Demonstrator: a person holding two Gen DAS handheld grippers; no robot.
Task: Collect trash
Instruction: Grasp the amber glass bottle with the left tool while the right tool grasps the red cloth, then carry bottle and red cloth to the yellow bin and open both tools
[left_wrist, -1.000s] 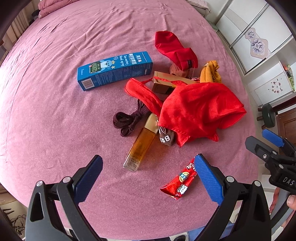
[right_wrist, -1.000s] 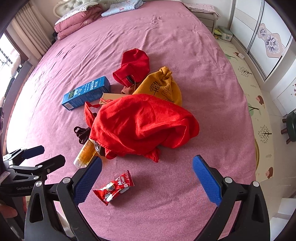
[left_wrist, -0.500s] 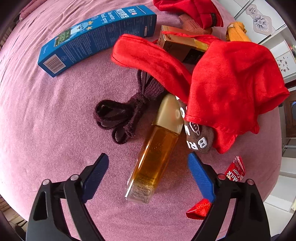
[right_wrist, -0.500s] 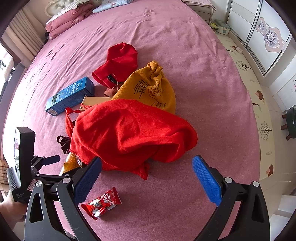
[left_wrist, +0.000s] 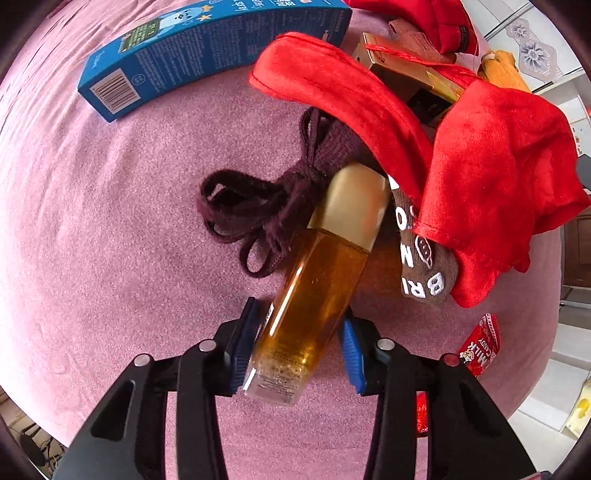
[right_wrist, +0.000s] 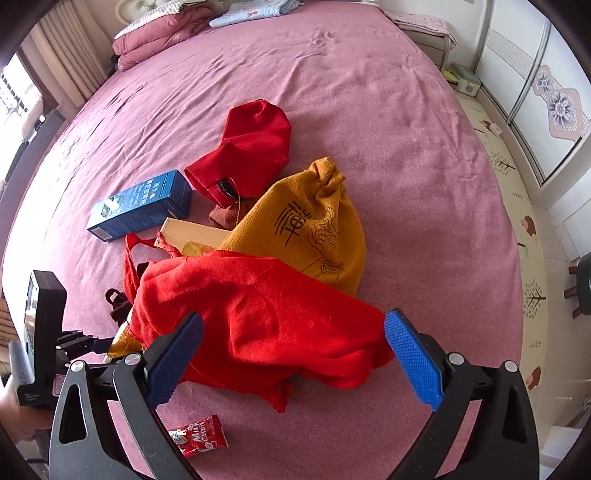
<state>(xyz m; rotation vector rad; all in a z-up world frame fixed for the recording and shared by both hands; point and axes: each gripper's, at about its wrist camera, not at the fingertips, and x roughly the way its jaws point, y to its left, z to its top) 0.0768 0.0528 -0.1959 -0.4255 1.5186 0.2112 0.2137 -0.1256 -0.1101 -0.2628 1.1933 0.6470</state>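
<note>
An amber glass bottle (left_wrist: 317, 280) with a gold cap lies on the pink bed. My left gripper (left_wrist: 299, 347) is shut on the bottle's lower end, one blue pad on each side. The bottle's edge also shows in the right wrist view (right_wrist: 120, 341). A red candy wrapper (left_wrist: 480, 343) lies to the right of the left gripper and shows in the right wrist view (right_wrist: 199, 435). A blue carton (left_wrist: 207, 51) lies at the back left. My right gripper (right_wrist: 293, 356) is open and empty above a large red cloth bag (right_wrist: 258, 317).
A dark brown cord (left_wrist: 255, 210) and a brown sock (left_wrist: 424, 266) lie by the bottle. A gold box (right_wrist: 192, 236), a yellow drawstring bag (right_wrist: 310, 229) and a small red pouch (right_wrist: 251, 147) lie behind. The bed edge drops off at right (right_wrist: 517, 258).
My left gripper moved forward and down to the bottle and closed on its lower end. My right gripper moved forward over the red bag and stayed open.
</note>
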